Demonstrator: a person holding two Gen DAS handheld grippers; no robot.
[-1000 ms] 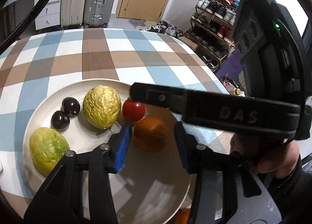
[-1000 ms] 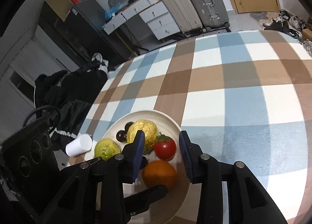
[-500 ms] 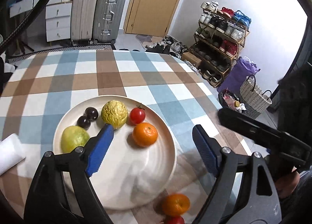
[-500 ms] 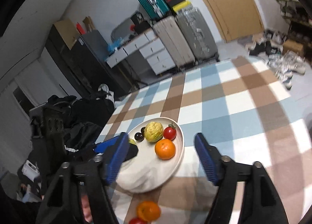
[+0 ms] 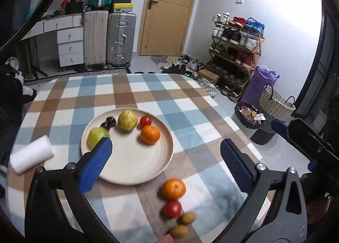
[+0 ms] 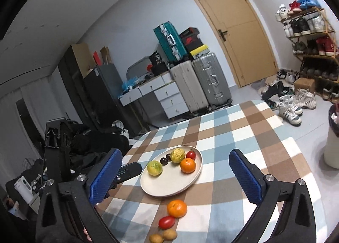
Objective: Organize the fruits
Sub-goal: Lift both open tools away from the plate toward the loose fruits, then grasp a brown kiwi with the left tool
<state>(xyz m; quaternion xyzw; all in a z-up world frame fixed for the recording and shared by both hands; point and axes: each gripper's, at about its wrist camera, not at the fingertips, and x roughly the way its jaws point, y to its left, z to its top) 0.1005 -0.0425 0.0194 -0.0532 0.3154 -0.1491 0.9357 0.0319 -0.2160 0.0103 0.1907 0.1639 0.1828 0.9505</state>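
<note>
I have both tools raised above the tabletop (image 5: 63, 103), which is covered in a blue, brown and white check. My left tool (image 5: 165, 158) has its blue pads spread wide with nothing between them, and my right tool (image 6: 175, 177) is spread just as wide and equally empty. The cream plate (image 5: 135, 171) sits near the middle of the tabletop and carries a green fruit (image 5: 96, 138) at its left, two dark round fruits (image 5: 109, 123) touching each other just beyond it, a wrinkled yellow fruit (image 5: 127, 120), a small tomato (image 5: 145, 121) beside that, and an orange (image 5: 150, 134) toward the right rim. Off the plate, on the near side of the tabletop, I see a second orange (image 5: 174, 188), a second tomato (image 5: 172, 208) just in front of it, and two small brown fruits (image 5: 183, 224) side by side at the near edge; they are blurred, so I cannot tell what kind they are. A white roll (image 5: 31, 159) lies on its side to the left of the plate, apart from it. In the left wrist view the right tool's blue-tipped finger pokes in at the far right.
</note>
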